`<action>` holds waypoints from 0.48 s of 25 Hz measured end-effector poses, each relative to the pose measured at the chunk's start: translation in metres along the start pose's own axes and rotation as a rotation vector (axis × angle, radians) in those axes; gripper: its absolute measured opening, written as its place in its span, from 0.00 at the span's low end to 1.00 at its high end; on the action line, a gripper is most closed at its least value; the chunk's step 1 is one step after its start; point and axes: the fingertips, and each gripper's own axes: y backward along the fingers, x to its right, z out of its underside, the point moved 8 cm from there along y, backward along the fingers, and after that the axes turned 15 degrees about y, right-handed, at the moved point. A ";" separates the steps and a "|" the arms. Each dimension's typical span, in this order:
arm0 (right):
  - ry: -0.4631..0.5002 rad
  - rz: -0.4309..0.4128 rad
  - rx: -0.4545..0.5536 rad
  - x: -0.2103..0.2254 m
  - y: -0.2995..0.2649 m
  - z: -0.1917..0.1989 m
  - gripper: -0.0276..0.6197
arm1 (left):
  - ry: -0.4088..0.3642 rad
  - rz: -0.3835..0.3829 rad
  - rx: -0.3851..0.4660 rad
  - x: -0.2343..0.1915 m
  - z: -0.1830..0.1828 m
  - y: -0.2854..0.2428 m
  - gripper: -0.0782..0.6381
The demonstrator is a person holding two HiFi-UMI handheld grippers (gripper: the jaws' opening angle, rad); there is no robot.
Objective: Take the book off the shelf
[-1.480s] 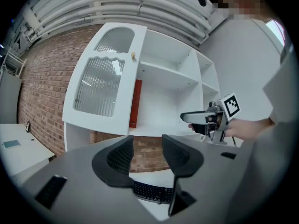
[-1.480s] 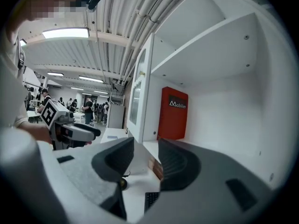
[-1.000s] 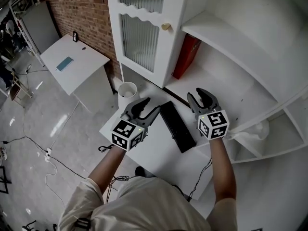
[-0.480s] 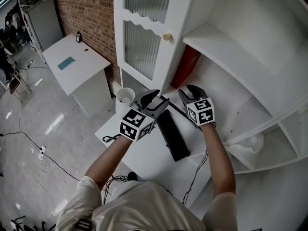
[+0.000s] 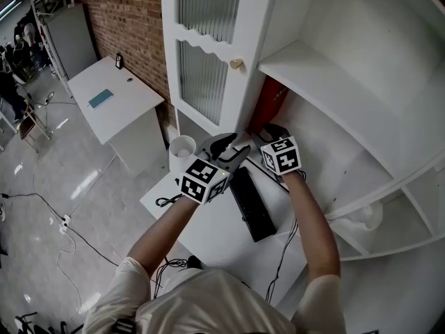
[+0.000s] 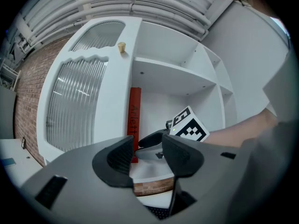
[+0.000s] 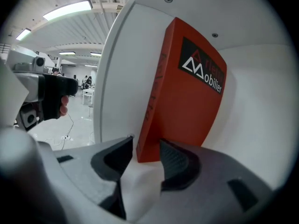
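1. Head view: a white cabinet (image 5: 208,5) rises behind a white desk (image 5: 208,232). In its open lower compartment a red book (image 5: 270,101) stands on end on the shelf (image 5: 316,141), against the compartment's left wall. The right gripper (image 5: 271,131) sits at the book's 6 o'clock, close under it, with its fingers aimed at it. The left gripper (image 5: 233,148) hangs over the desk just beside the right one, at its 9 o'clock. A black keyboard (image 5: 252,204) lies on the desk at 6 o'clock of both. A white cup (image 5: 182,147) sits at 9 o'clock of the left gripper, and its mouth shows only a plain white inside.

2. Left gripper view: the fingers stand apart and hold nothing. Past them the right gripper shows farther off. The book stands upright in its compartment, at 3 o'clock of a ribbed glass door (image 6: 74,106).

3. Right gripper view: the fingers are apart and have just been opening wider. The book's lower corner sits at the mouth of the gap, with neither pad pressing on it. Its cover bears white print. The left gripper shows at 9 o'clock.
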 end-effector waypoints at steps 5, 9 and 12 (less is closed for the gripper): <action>0.032 0.040 -0.022 0.006 -0.002 0.002 0.29 | -0.011 0.016 0.003 0.002 -0.007 -0.020 0.35; -0.015 -0.008 0.005 0.015 0.000 0.008 0.30 | -0.023 0.021 0.004 0.000 -0.010 -0.029 0.35; 0.021 -0.017 0.000 0.016 0.002 0.008 0.30 | -0.026 0.023 0.003 -0.001 -0.010 -0.034 0.35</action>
